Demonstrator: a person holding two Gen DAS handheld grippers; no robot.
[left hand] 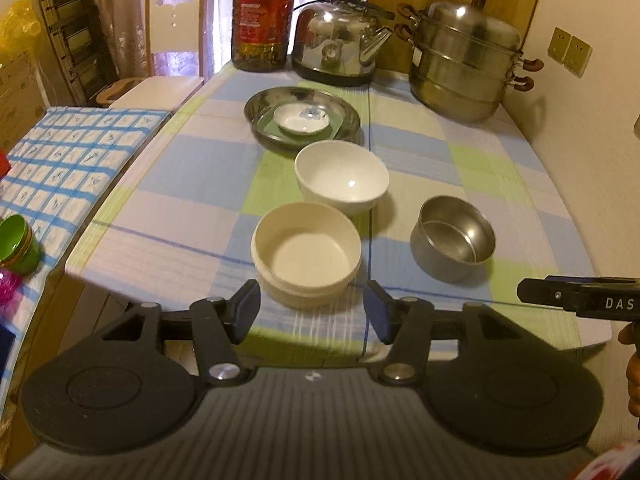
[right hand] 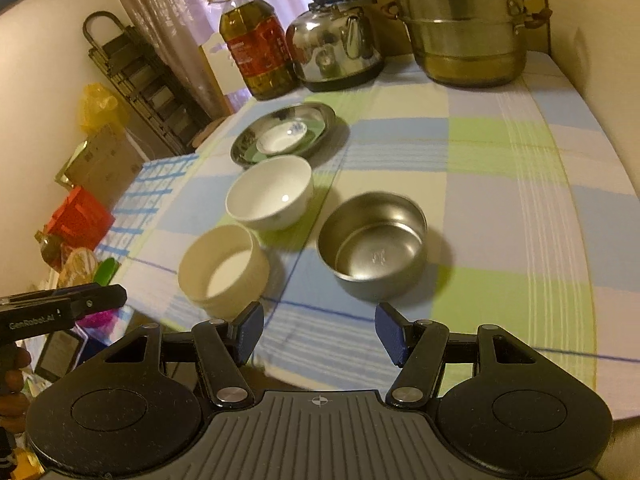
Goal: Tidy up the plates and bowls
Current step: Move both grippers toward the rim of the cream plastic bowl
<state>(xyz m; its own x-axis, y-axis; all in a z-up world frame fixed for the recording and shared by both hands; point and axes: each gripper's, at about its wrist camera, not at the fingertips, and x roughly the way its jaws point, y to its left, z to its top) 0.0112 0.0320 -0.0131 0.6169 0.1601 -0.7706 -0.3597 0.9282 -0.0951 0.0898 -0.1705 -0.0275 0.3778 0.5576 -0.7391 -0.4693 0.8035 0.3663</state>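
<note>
A cream round bowl (left hand: 306, 250) (right hand: 224, 270) sits nearest the table's front edge. Behind it stands a white bowl (left hand: 342, 182) (right hand: 270, 194). To their right is a small steel bowl (left hand: 452, 236) (right hand: 374, 246). Farther back a steel plate (left hand: 302, 118) (right hand: 284, 134) carries a green square plate and a small white dish (left hand: 304, 120) (right hand: 282, 138). My left gripper (left hand: 312, 312) is open just short of the cream bowl, nothing between its fingers. My right gripper (right hand: 320, 330) is open, short of the steel bowl, also empty.
At the back of the checked tablecloth (left hand: 460, 160) stand an oil bottle (left hand: 262, 16), a steel kettle (left hand: 340, 40) and a stacked steamer pot (left hand: 466, 56). A lower surface with a blue-patterned cloth (left hand: 72, 156) lies left, with a green cup (left hand: 18, 244). A white chair (left hand: 168, 56) stands behind.
</note>
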